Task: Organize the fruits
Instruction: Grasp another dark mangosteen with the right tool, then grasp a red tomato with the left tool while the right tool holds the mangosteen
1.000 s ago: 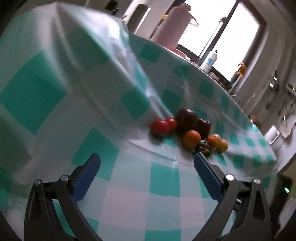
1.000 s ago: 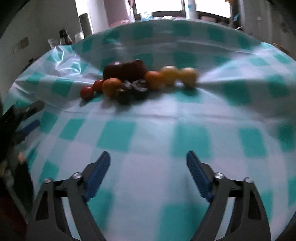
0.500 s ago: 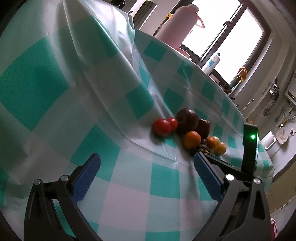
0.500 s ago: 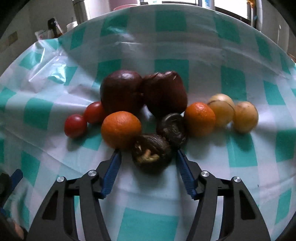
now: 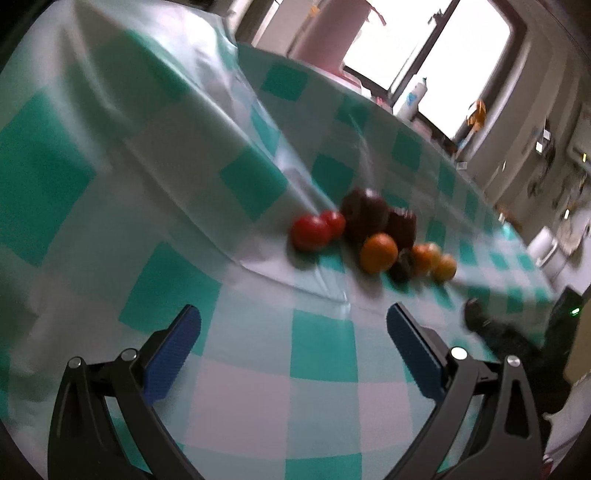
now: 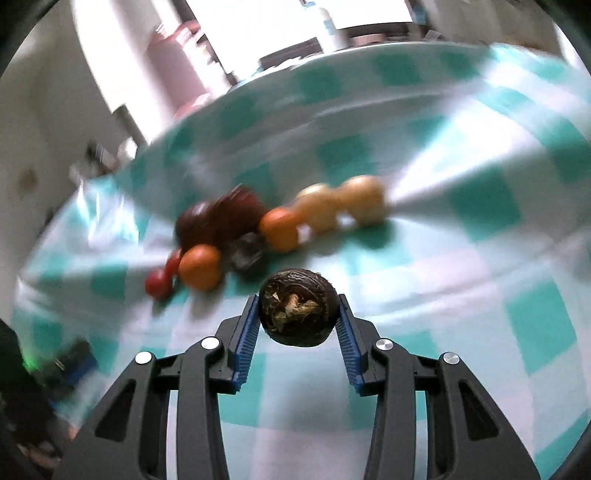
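Observation:
A cluster of fruit lies on the green-and-white checked tablecloth. It holds two red tomatoes, two dark red fruits, two oranges, a dark wrinkled fruit and two yellow fruits. My right gripper is shut on another dark wrinkled fruit and holds it above the cloth, in front of the cluster. It also shows at the right of the left wrist view. My left gripper is open and empty, short of the cluster.
A pink thermos and a white bottle stand at the far edge of the table by the window. The cloth has raised folds left of the fruit. A white container stands off the table's right.
My right gripper closed on the front dark wrinkled fruit and lifted it back away from the cluster. My left gripper stayed open and shifted only a little.

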